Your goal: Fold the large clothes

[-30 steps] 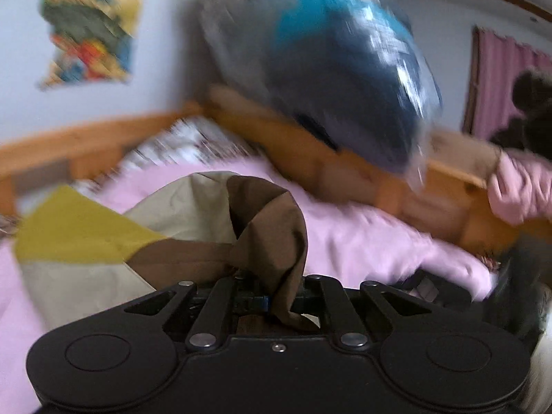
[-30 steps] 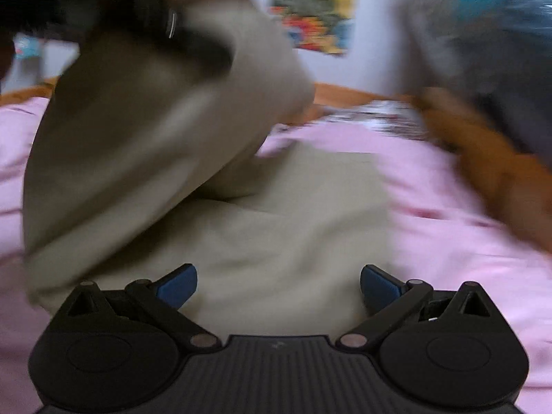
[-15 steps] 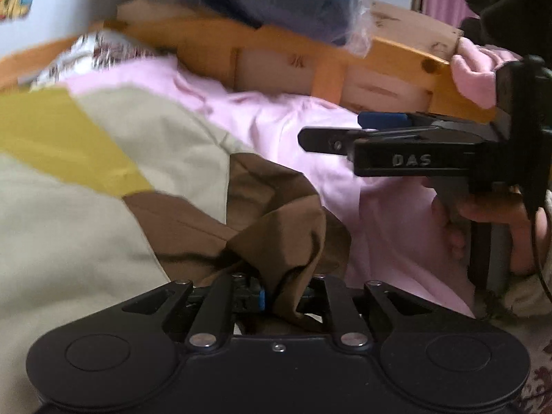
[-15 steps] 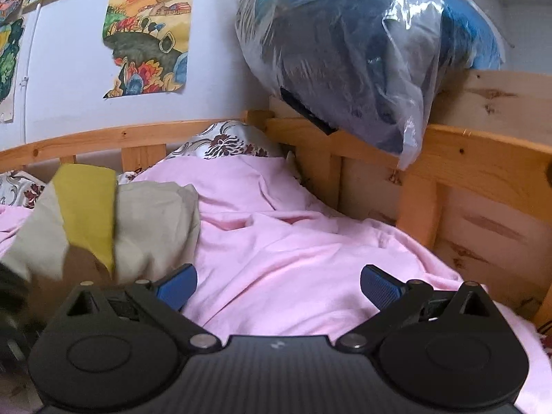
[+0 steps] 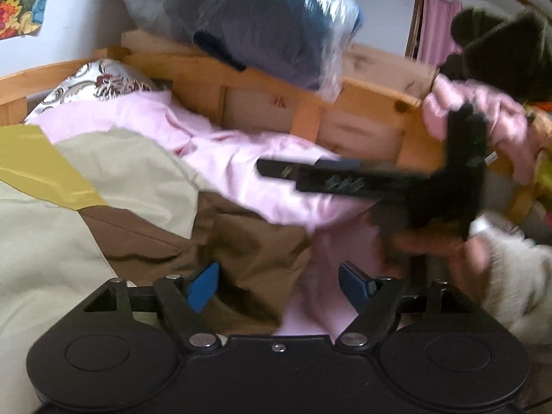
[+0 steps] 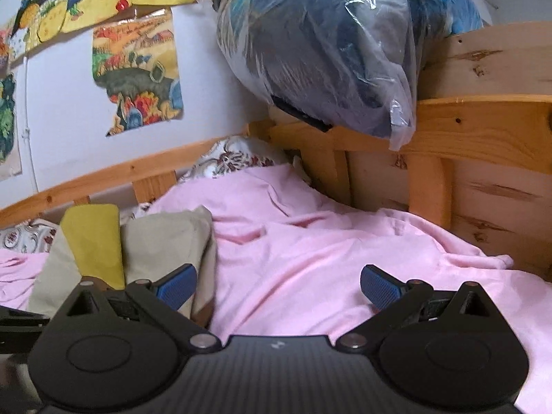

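The bed [image 6: 310, 248], under a pink sheet, serves as the folding surface. On it lies the jacket [image 5: 114, 186], beige with a yellow panel and brown sleeve, spread flat; its long axis seems to run from the near left toward the headboard [image 5: 262, 103]. The left gripper [image 5: 280, 286] is opening, fingers clear of the brown cloth between them, probably letting a fold go. The right gripper [image 6: 277, 288] hovers beside, fingers wide and empty.

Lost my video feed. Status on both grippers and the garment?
Left gripper opening, brown fold between the pads. Right gripper open, empty. Garment on pink sheet. Nothing obstructing.
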